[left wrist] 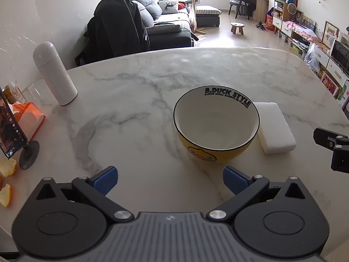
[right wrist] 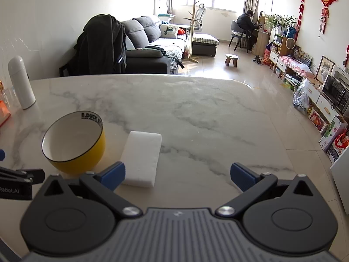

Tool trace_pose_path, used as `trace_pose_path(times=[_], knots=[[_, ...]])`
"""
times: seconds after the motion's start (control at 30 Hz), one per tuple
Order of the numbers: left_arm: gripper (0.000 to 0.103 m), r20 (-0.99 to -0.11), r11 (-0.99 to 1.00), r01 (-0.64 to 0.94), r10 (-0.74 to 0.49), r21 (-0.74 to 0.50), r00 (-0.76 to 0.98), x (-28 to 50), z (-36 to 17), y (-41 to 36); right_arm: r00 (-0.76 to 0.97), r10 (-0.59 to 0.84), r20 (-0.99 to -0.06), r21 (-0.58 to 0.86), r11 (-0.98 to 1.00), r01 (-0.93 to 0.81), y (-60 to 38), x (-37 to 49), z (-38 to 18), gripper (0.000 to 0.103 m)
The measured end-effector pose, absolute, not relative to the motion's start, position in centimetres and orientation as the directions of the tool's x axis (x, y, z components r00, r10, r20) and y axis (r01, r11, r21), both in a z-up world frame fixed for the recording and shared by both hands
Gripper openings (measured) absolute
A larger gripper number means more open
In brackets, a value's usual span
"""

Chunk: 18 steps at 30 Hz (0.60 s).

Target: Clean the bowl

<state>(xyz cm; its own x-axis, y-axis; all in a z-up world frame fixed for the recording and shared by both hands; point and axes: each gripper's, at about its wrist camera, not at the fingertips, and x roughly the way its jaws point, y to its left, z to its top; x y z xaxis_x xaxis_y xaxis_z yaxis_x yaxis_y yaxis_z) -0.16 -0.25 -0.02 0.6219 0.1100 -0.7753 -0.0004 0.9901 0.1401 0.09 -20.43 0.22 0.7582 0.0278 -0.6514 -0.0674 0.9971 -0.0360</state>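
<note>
Bowl (left wrist: 216,124) sits at our empty, wide-open left gripper's (left wrist: 170,180) one o'clock; sponge (right wrist: 141,158) at our equally open, empty right gripper's (right wrist: 177,174) eleven.

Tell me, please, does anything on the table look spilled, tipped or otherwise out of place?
Nothing looks spilled or tipped. The bowl sits upright and looks empty, with the white sponge flat beside it. The only stray items are orange peel pieces at the table's left edge.
</note>
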Motion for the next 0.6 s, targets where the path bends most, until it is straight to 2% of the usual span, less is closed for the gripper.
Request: trace_pose_path(times=[0.6], knots=[[0.102,-0.783,0.990,0.008,0.106,0.140,0.614,0.28,0.02,-0.13,0.759,0.020,-0.650,-0.054,0.996,-0.073,-20.22,-0.07,0.36,0.103]])
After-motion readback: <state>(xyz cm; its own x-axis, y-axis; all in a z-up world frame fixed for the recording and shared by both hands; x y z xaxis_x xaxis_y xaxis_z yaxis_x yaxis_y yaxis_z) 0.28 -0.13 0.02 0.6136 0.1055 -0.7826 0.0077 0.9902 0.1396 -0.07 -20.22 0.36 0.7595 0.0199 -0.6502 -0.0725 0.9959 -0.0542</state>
